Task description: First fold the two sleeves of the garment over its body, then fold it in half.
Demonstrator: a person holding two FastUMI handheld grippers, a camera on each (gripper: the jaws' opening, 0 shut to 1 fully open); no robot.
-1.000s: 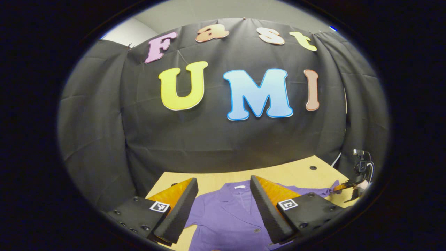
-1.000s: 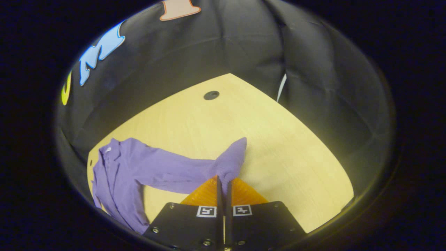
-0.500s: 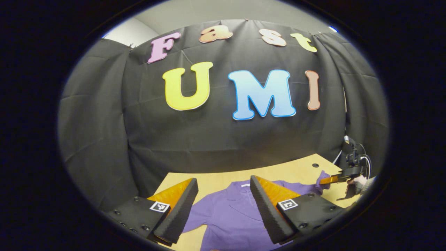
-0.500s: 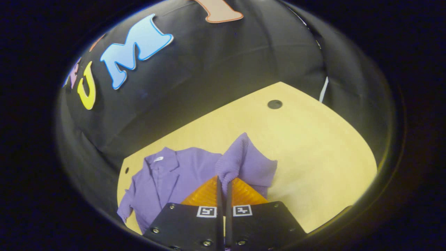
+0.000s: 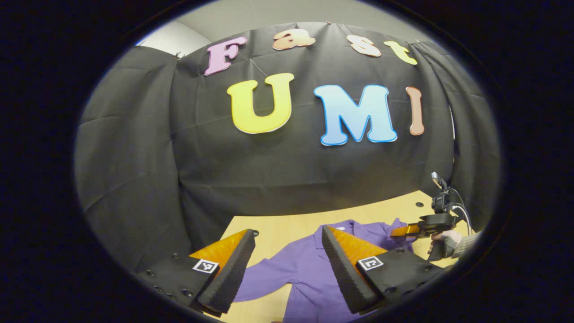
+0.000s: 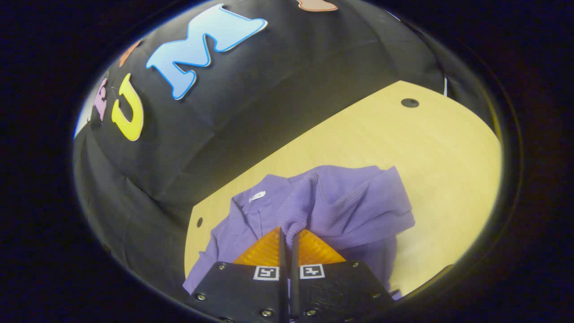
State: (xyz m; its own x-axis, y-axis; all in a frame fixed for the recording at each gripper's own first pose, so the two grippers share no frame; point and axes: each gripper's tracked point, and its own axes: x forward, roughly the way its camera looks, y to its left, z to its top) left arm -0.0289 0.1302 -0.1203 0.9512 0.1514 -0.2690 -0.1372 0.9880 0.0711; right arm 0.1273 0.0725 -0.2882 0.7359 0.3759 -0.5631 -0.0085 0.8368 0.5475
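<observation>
Just ahead of the right hand-held gripper a purple garment lies on the counter, its collar end pointing away toward the booth wall and its long axis running from there back under the fingers. Those fingers are pressed together with hardly a gap, and the ribbed cuff of one sleeve is pinched between them — the sleeve rises from the far right of the garment and is draped in a loose fold across the upper body, its cuff end up at the fingertips. A small white tag shows at the neck, ahead and to the left.

Between the fingers of the left hand-held gripper, which stand wide apart with nothing in them, the same garment shows below and ahead, collar pointing away. Its other sleeve lies flat on the counter, stretched out toward the left finger. Off to the far right in the left gripper view, the right hand-held gripper is seen held by a hand, level over the garment's shoulder with purple cloth bunched at its tip.
</observation>
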